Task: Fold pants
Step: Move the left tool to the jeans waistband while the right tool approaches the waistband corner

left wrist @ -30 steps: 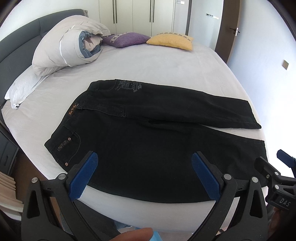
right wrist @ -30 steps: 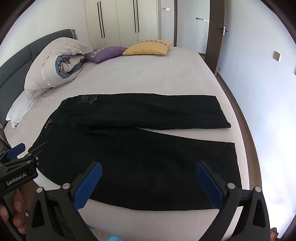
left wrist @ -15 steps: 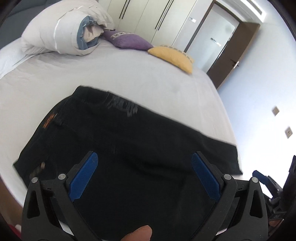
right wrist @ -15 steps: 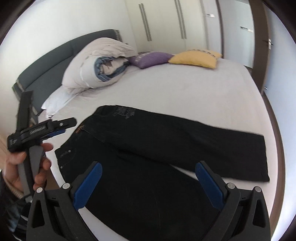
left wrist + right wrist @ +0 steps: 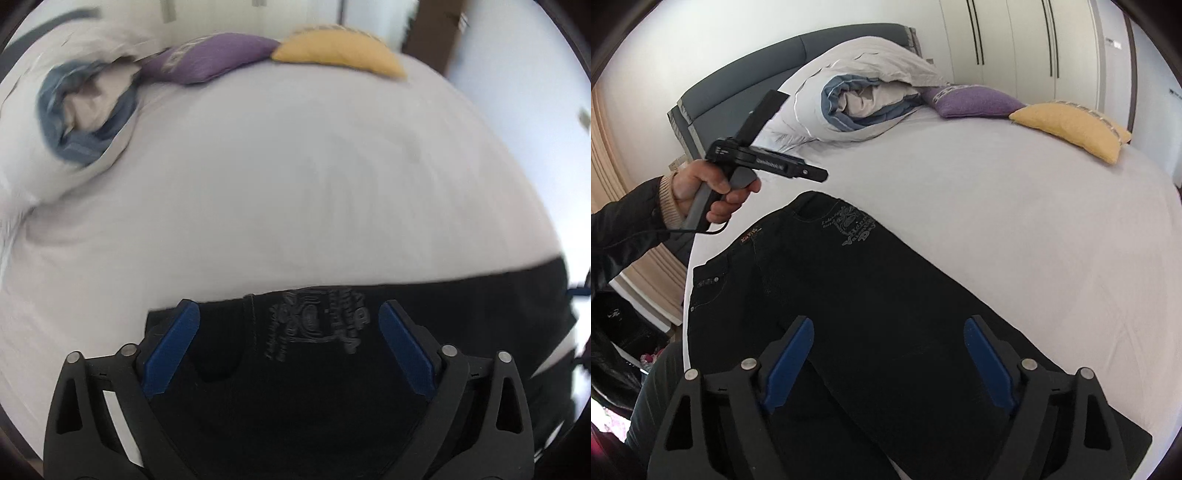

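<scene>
Your right gripper [image 5: 888, 360]: nearest in the right wrist view, black frame with blue pads, pointing down over a leg of the pants; the jaws stand wide and are closing, with dark cloth below the gap but no pad pressing on it.

Your left gripper [image 5: 288, 347]: in its own blurred view, above the waist end of the pants, the grey printed emblem lying between the blue pads; the jaws are wide apart and closing, and grasp nothing.

Your left hand [image 5: 709, 194]: seen from the right wrist view at the left, wrapped around the grey handle of that gripper, above the left edge of the bed and just beyond the waistband; a dark sleeve with a tan cuff leads to it.

Black denim pants [image 5: 849, 295]: spread flat on the near part of the bed, waistband to the left, legs running to the near right.

White bed sheet [image 5: 997, 221]: bare beyond the pants, stretching to the far side.

Rolled white and blue duvet [image 5: 864, 96]: far left, against the grey headboard [image 5: 746, 81].

Purple cushion [image 5: 971, 101]: far, just right of the duvet.

Yellow cushion [image 5: 1071, 125]: far right, touching the purple one.

White wardrobe doors [image 5: 1015, 44]: behind the bed, at the far wall.
</scene>
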